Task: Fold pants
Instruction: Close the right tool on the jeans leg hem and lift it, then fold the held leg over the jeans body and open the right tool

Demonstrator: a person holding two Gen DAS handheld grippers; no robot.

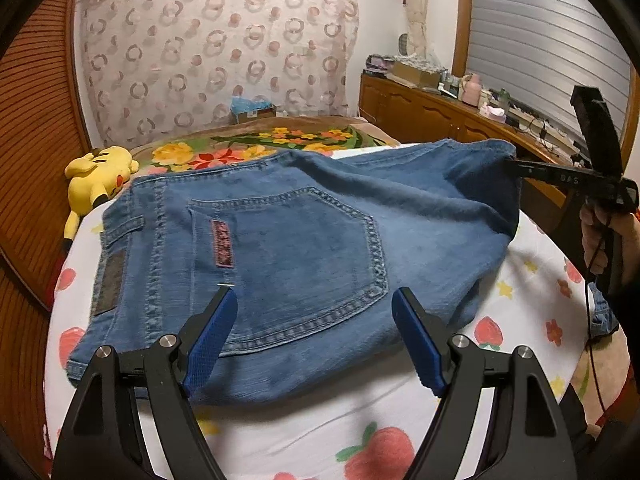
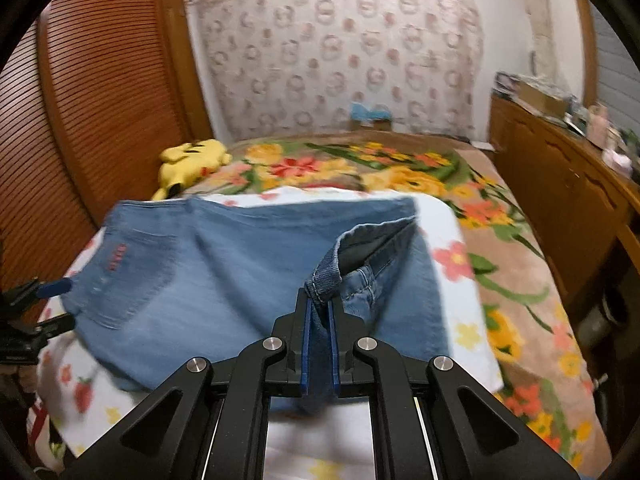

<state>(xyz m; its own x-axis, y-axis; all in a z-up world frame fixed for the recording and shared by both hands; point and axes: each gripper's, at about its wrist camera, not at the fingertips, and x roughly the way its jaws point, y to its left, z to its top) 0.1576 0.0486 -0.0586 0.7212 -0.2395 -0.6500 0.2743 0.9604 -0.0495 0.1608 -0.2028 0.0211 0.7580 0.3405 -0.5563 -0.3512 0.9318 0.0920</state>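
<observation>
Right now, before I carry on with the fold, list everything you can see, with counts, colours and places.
jeans: one pair, blue denim, on the bed, back pocket up, leg end lifted.
strawberry sheet: one, white with red prints, under the jeans.
floral blanket: one, brown with yellow, red and green flowers, beyond and right of the sheet.
Pikachu plush: one, yellow, far left on the bed.
cardboard box: one, brown with blue contents, by the far wall.
wooden sideboard: one, brown, right wall, cluttered top.
patterned curtain: one, pink circles, far wall.
left gripper: open, blue pads, above the pocket.
right gripper: shut on the jeans' leg end.
</observation>
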